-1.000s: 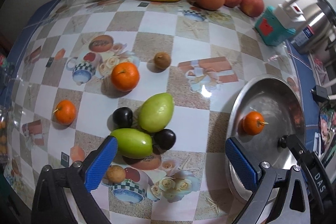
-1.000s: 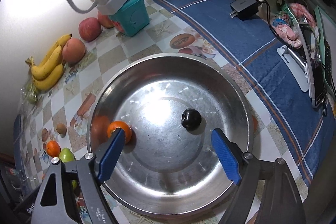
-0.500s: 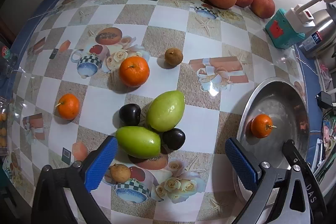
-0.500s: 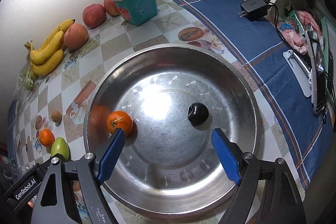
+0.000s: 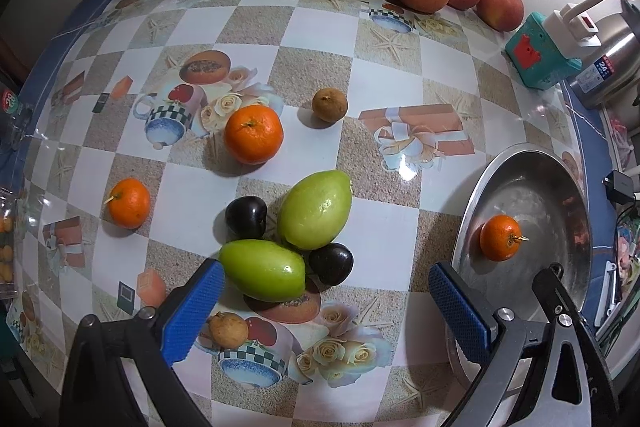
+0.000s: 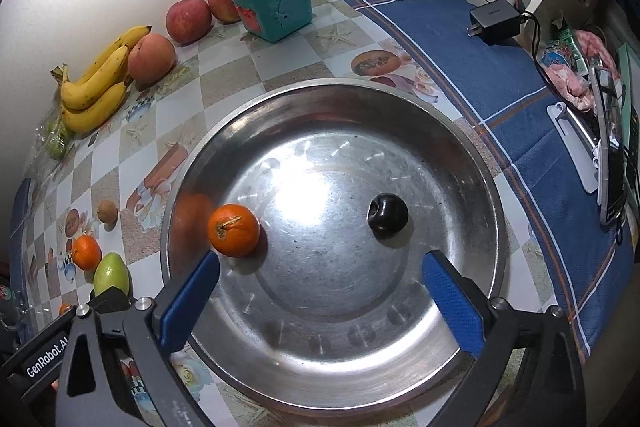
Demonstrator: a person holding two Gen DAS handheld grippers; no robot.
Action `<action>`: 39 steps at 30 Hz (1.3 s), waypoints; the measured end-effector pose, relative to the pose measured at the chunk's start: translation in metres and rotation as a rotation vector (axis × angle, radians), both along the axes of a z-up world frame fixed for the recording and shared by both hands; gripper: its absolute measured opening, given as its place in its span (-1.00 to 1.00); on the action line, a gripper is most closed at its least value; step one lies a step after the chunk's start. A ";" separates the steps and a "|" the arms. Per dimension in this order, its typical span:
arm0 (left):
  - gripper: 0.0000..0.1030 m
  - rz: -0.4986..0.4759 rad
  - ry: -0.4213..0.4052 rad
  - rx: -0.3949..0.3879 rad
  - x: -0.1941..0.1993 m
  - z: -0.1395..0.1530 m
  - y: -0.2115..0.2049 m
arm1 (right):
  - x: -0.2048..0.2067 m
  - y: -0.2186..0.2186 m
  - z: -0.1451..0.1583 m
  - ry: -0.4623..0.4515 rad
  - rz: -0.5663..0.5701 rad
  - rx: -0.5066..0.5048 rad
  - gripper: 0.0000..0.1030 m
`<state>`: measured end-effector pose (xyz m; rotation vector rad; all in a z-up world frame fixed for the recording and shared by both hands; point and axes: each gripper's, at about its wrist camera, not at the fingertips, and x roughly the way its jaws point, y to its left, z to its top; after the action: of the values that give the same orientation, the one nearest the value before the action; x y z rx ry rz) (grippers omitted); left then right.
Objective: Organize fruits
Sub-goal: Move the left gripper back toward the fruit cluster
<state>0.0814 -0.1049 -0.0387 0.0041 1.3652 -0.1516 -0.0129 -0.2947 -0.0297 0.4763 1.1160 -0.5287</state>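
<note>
The left gripper (image 5: 326,297) points steeply down over the checkered tablecloth (image 5: 384,227), jaws spread wide and holding nothing; a green mango (image 5: 262,269) lies just beside its left pad, with a second mango (image 5: 316,209) and two dark plums around it at twelve o'clock. The right gripper (image 6: 320,291) also tilts steeply down above the steel basin (image 6: 472,163); its jaws have just been opening and stand wide, empty. Inside the basin a small orange (image 6: 233,230) sits at nine o'clock and a dark plum (image 6: 387,210) at two o'clock, well apart.
</note>
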 end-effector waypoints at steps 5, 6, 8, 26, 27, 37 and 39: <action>1.00 0.000 -0.002 0.001 0.000 -0.001 0.000 | 0.000 0.000 -0.001 0.006 -0.004 0.003 0.97; 1.00 0.001 -0.002 0.001 -0.001 -0.001 0.000 | 0.000 -0.001 -0.001 0.005 -0.004 0.003 0.97; 1.00 0.001 -0.005 0.000 -0.001 0.000 0.000 | -0.001 -0.001 0.000 0.005 -0.005 0.001 0.98; 1.00 -0.168 -0.213 0.199 -0.007 0.026 0.008 | 0.002 0.016 0.013 -0.026 0.046 -0.020 0.98; 1.00 -0.172 -0.211 0.200 -0.006 0.026 0.011 | 0.003 0.018 0.013 -0.027 0.051 -0.018 0.98; 1.00 -0.048 -0.177 0.142 -0.001 0.029 0.065 | 0.011 0.051 0.015 -0.042 0.143 0.012 0.98; 1.00 -0.013 -0.173 0.133 -0.001 0.030 0.077 | 0.012 0.058 0.015 -0.045 0.165 0.024 0.98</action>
<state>0.0802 -0.0277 -0.0084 0.1349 1.2006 -0.0689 -0.0012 -0.2363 -0.0147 0.4111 1.1081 -0.3592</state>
